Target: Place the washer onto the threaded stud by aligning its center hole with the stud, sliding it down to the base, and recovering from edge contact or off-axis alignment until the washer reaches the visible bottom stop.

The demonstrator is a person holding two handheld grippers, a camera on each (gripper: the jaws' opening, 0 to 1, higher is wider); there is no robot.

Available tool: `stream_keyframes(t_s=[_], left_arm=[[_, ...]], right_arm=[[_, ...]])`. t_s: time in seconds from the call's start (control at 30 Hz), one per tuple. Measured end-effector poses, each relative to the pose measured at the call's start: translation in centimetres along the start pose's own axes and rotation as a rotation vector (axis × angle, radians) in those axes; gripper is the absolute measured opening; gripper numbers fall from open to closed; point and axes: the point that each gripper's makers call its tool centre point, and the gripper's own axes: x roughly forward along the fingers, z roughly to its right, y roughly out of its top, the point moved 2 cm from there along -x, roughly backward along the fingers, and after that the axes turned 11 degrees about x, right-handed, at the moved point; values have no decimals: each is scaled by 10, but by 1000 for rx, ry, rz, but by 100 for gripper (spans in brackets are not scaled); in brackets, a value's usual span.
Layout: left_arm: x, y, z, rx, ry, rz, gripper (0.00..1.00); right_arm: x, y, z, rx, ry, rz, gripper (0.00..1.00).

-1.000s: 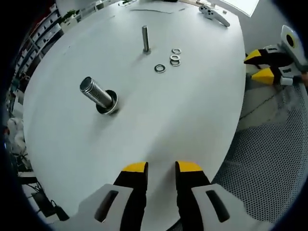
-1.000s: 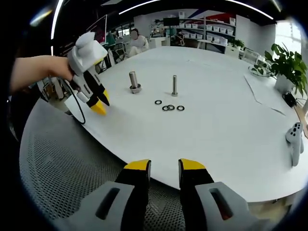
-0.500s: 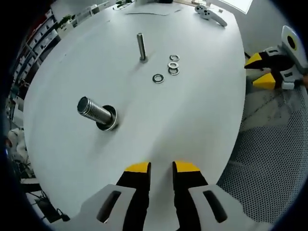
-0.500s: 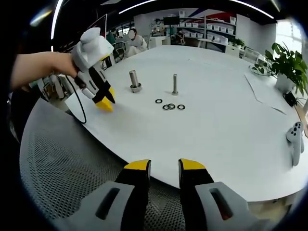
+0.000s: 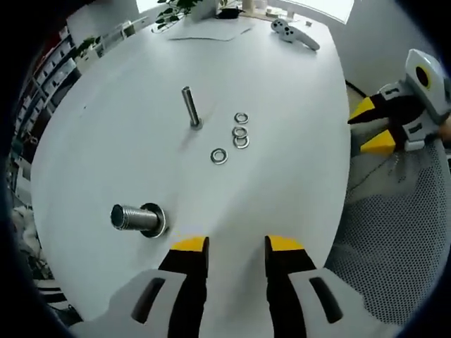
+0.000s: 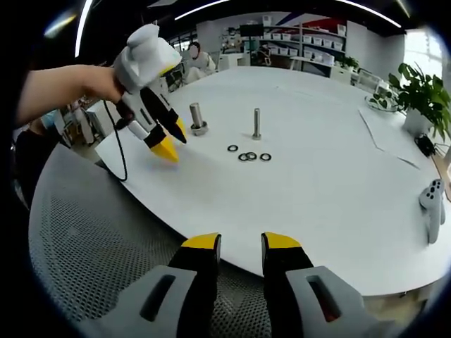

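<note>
In the left gripper view, the left gripper (image 5: pixel 232 246) hangs over the near edge of a smooth white round table (image 5: pixel 282 91), its black jaws tipped with yellow pads standing a moderate gap apart with nothing between them. Just beyond the left jaw a thick threaded stud (image 5: pixel 134 217) of dull grey metal stands on a flat round base; its long axis is upright to the table, and it leans toward the camera in this tilted view. Farther out lie four thin shiny metal rings: a lone washer (image 5: pixel 219 155) flat on the table, then a cluster of three washers (image 5: pixel 241 134), two of them touching or overlapping. Just past them a slim smooth pin (image 5: pixel 189 107) stands upright. At the far rim rests a white game controller (image 5: pixel 294 31).

In the right gripper view, the right gripper (image 6: pixel 238 246) sits above a grey mesh chair back (image 6: pixel 99 239), its jaws a narrow gap apart and empty. Beyond, a hand (image 6: pixel 99 81) holds the left gripper above the table near the thick stud. A leafy plant (image 6: pixel 419 91) stands far right.
</note>
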Motion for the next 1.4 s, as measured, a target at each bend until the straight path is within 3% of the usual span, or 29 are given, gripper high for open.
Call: stream_keyframes(t_s=[0.4,0.5,0.73,0.93,1.03,1.1,1.17,1.4], left_arm=[[16,39,-23,163,-28,-49,28],[24,45,-26,249,-33,-80,27],[36,58,-28,301,-67,-98,25],[41,61,-31,353,-87,-139,23],[43,62,-31,368,-96,-140,23],[44,62,-28,418,-130,-131,22],[45,62,-29,399,-121,-140,22],[46,65,-25,496,-148,-172,20]], right_arm=[[0,1,2,4,-8,8,26],[0,1,2,6,-9,6,25],[0,2,3,13,-15,10,25],[0,2,4,14,-21,16,26],[0,3,3,13,-19,18,26],[0,3,3,14,-18,18,26],[0,3,3,14,-17,19,26],[0,4,2,12,-11,23,25]])
